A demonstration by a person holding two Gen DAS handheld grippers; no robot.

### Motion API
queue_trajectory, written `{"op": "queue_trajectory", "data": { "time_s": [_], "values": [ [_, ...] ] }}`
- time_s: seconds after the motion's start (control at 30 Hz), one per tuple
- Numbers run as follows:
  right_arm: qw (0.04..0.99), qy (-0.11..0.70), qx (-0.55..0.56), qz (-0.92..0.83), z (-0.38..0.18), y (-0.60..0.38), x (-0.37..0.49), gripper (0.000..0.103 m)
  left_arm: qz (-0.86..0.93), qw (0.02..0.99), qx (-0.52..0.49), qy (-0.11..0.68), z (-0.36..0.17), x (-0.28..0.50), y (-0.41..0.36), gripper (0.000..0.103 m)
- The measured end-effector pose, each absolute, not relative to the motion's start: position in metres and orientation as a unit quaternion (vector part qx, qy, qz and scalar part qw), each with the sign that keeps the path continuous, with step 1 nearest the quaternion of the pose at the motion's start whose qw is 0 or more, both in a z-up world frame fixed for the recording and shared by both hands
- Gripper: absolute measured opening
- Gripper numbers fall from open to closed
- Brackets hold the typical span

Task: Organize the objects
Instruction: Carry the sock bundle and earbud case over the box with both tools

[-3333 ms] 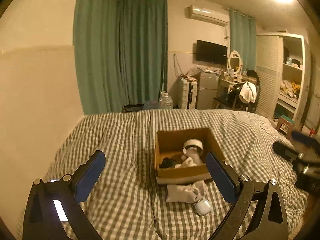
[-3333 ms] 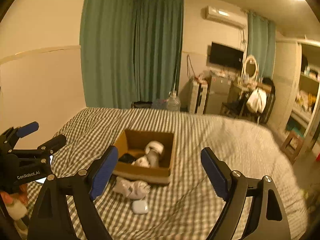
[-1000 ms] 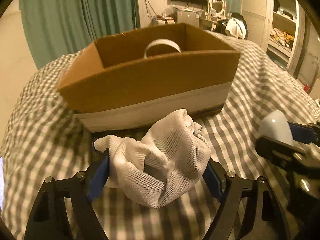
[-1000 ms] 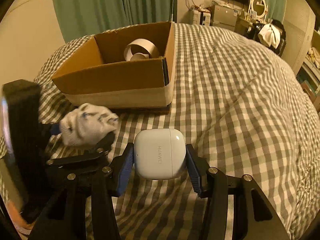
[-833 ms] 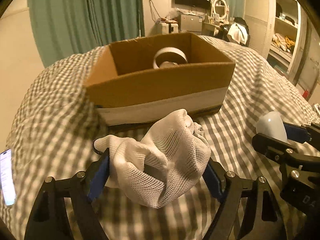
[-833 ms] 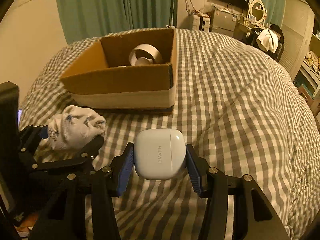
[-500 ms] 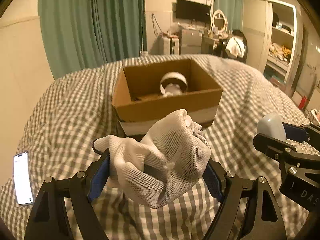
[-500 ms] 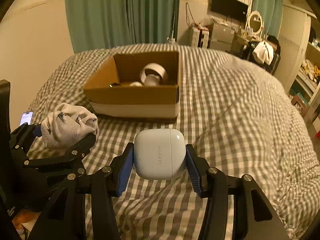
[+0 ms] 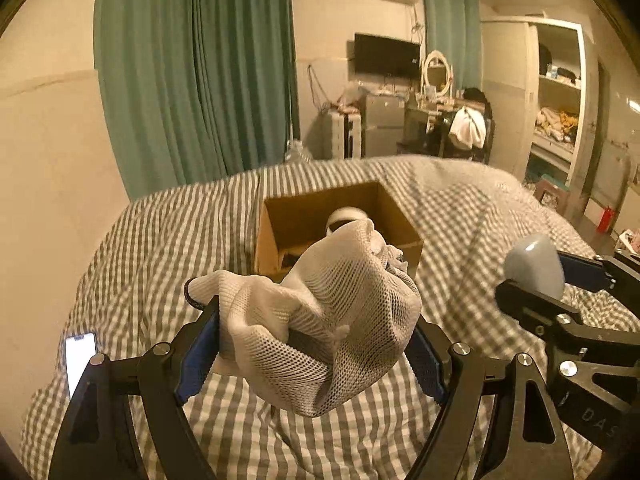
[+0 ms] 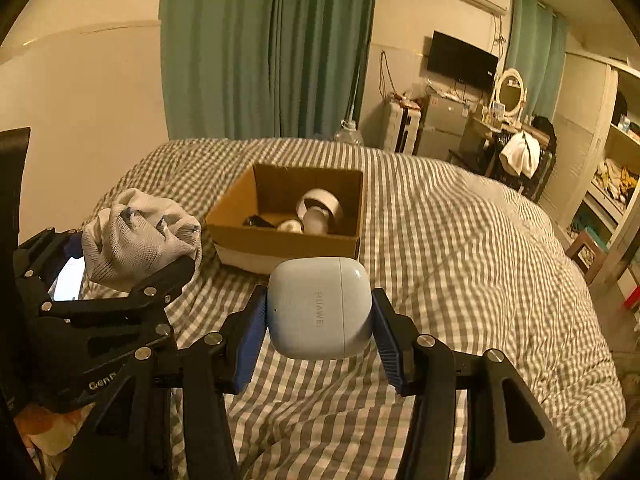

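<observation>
My left gripper (image 9: 316, 344) is shut on a bundled white mesh glove (image 9: 320, 312) and holds it above the bed, in front of the open cardboard box (image 9: 276, 216). The glove also shows in the right wrist view (image 10: 136, 232). My right gripper (image 10: 319, 316) is shut on a white earbuds case (image 10: 319, 308), held above the bed short of the cardboard box (image 10: 280, 240). The box holds a white tape roll (image 10: 320, 202) and small items. The case shows at the right of the left wrist view (image 9: 534, 266).
The box sits on a grey checked duvet (image 10: 460, 240). A lit phone (image 9: 80, 356) lies on the bed at the left. Green curtains, a wall and a cluttered desk stand beyond the bed; shelves are at the far right.
Both grippers have risen and pulled back from the box, each still holding its object. The box now looks smaller and its inside shows.
</observation>
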State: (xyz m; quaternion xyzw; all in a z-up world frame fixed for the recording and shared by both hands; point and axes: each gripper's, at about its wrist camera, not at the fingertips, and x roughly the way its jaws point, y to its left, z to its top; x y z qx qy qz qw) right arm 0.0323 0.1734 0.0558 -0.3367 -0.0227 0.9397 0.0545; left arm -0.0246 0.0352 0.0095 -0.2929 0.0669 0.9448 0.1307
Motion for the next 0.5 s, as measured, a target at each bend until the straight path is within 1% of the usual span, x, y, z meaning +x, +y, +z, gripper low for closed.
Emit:
{"op": "queue_trajectory", "data": {
  "time_s": [0.2, 0.5],
  "values": [
    [0.034, -0.030, -0.326, 0.944, 0.071, 0.175, 0.012, 0.050, 0.947, 0.124, -0.289, 0.060, 0.019, -0.042, 0.030, 0.084],
    [0.021, -0.021, -0.322, 0.946, 0.078, 0.200, -0.049, 0.050, 0.948, 0.116, -0.290, 0.056, 0.030, -0.103, 0.031, 0.084]
  ]
}}
